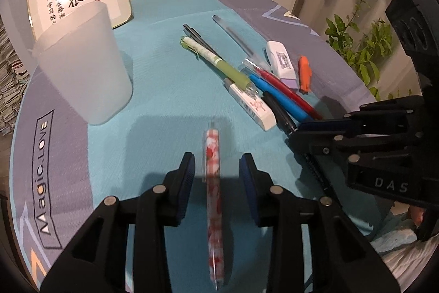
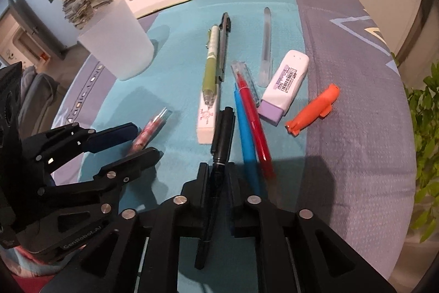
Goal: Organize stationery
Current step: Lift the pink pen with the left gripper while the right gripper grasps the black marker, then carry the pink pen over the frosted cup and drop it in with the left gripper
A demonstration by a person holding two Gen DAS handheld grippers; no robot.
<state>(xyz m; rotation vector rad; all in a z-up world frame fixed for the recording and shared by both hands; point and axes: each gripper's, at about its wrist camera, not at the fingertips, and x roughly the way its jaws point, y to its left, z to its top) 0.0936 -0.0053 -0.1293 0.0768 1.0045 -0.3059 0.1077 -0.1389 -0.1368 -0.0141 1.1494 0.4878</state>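
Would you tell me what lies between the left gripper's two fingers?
The pink patterned pen lies lengthwise between the left gripper fingers, untouched by either, in the left wrist view.

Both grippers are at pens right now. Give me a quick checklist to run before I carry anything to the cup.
1. Right gripper shut on black pen: ok.
2. Left gripper gripping pink patterned pen: not ok; pads stand clear of it.
3. Frosted cup upright, mouth free: ok.
4. Cup empty: cannot tell.
5. Blue pen lies right beside the black pen and could drag: not ok.
6. The two grippers apart: ok.
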